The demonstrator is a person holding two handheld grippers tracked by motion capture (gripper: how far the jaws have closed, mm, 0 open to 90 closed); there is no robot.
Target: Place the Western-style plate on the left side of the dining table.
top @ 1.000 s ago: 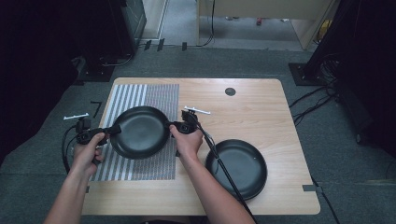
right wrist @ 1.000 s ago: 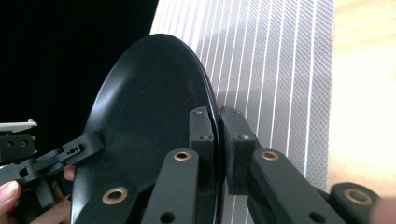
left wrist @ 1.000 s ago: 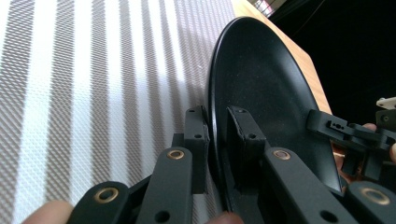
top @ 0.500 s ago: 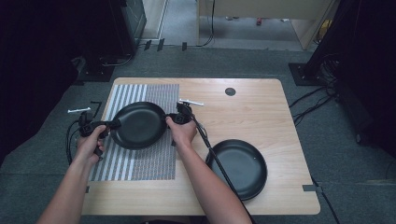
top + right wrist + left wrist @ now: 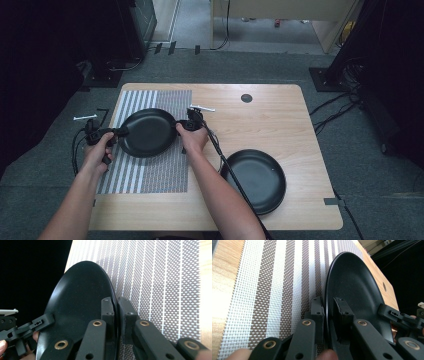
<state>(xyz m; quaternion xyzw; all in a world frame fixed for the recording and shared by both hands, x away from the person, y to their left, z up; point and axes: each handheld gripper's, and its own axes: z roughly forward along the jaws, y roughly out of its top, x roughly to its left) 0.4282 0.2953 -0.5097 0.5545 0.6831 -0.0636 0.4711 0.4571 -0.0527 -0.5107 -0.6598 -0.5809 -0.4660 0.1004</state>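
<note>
A black round plate (image 5: 147,132) is held over the striped placemat (image 5: 150,172) by both grippers. My left gripper (image 5: 121,131) is shut on the plate's left rim; my right gripper (image 5: 179,125) is shut on its right rim. In the left gripper view the plate (image 5: 357,290) has its rim pinched between the two jaws, with the left gripper (image 5: 328,312) clamped over it. In the right gripper view the plate (image 5: 80,305) is gripped the same way by the right gripper (image 5: 116,307). A second black plate (image 5: 255,180) lies on the wooden table (image 5: 280,125) at the right front.
A small white object (image 5: 202,108) lies on the table behind the right hand. A dark round hole (image 5: 246,98) sits near the table's far edge. Another white object (image 5: 85,117) lies on the floor at the left. Cables trail from both grippers.
Both grippers have carried the plate away from me, toward the far part of the placemat, still shut on its rim. The second plate has not moved.
</note>
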